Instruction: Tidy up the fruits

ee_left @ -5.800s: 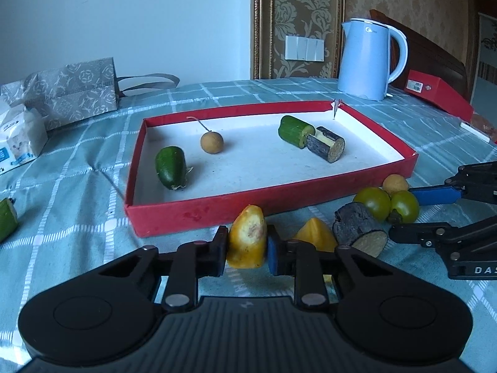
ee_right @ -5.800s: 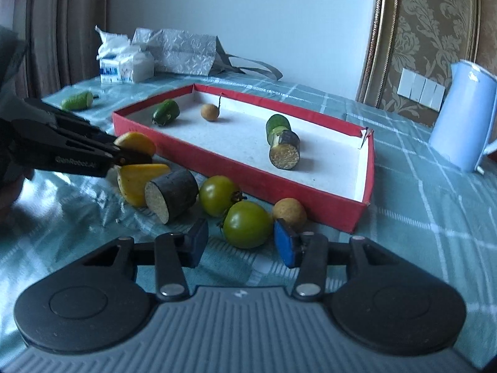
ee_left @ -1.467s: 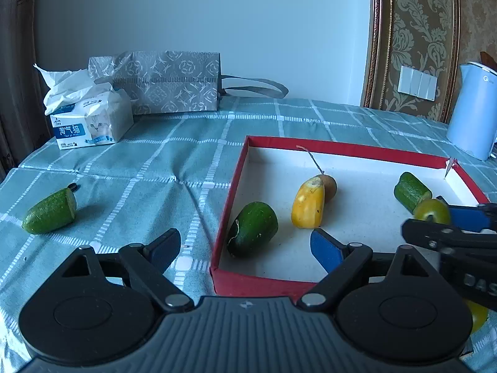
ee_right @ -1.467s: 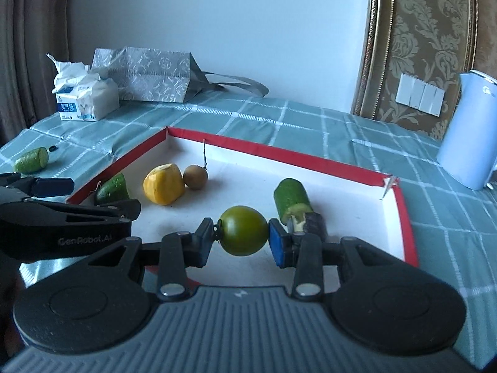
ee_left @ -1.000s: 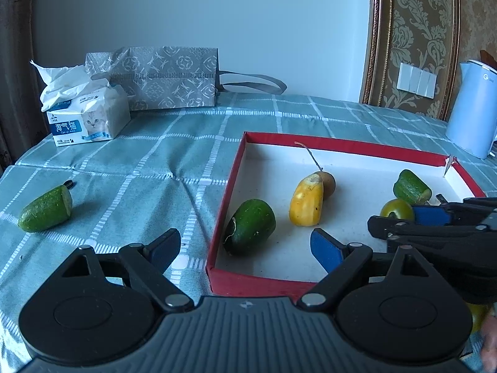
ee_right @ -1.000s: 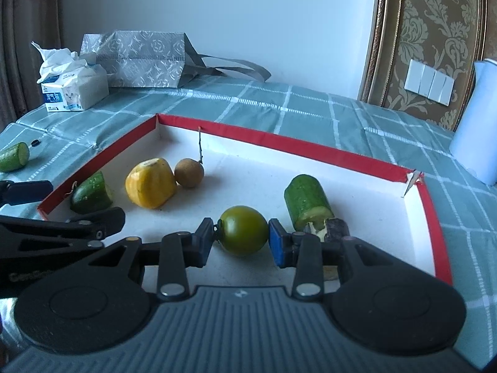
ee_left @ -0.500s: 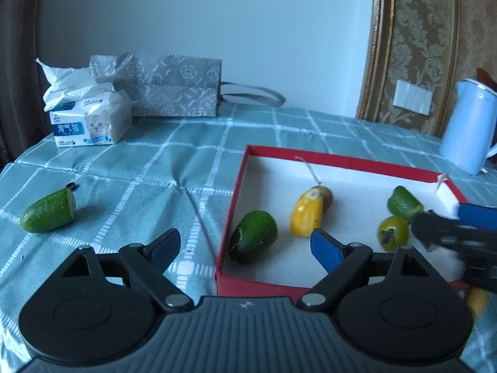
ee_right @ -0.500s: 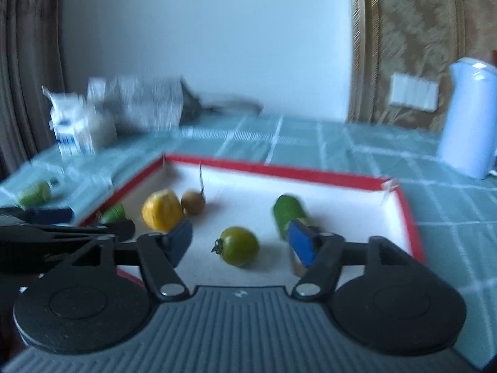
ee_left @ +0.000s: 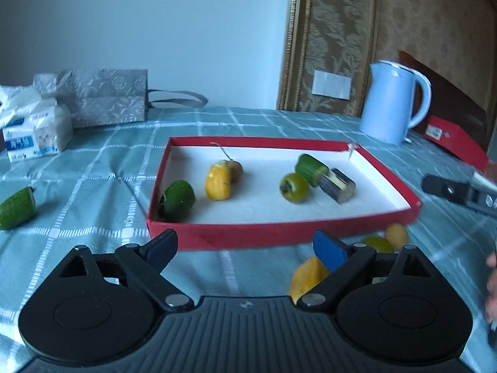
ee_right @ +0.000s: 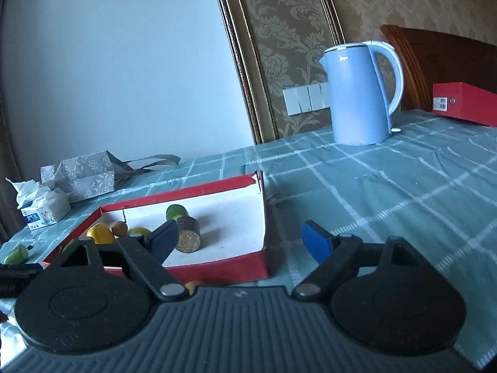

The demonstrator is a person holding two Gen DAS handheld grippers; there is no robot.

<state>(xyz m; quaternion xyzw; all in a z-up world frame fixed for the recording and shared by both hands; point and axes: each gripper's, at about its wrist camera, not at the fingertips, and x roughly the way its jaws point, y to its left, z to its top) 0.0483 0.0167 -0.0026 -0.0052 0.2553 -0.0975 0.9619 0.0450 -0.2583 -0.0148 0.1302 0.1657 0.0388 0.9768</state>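
Note:
A red tray (ee_left: 279, 236) holds a green cucumber piece (ee_left: 177, 198), a yellow fruit (ee_left: 218, 181), a brown longan (ee_left: 235, 168), a green tomato (ee_left: 294, 187), a cucumber chunk (ee_left: 311, 164) and a dark cut piece (ee_left: 337, 185). In front of the tray lie a yellow piece (ee_left: 307, 276), a green tomato (ee_left: 377, 244) and a longan (ee_left: 396, 233). My left gripper (ee_left: 245, 248) is open and empty before the tray. My right gripper (ee_right: 240, 239) is open and empty at the tray's right corner (ee_right: 264, 245); it also shows in the left wrist view (ee_left: 450, 191).
A cucumber piece (ee_left: 15, 206) lies on the teal checked cloth at far left. A tissue pack (ee_left: 34, 132) and a silver bag (ee_left: 105, 96) stand at the back left. A blue kettle (ee_left: 393, 102) and a red box (ee_left: 450, 138) are at the back right.
My right gripper has let go of the green tomato in the tray and pulled back to the right. My left gripper has swung right along the tray's front.

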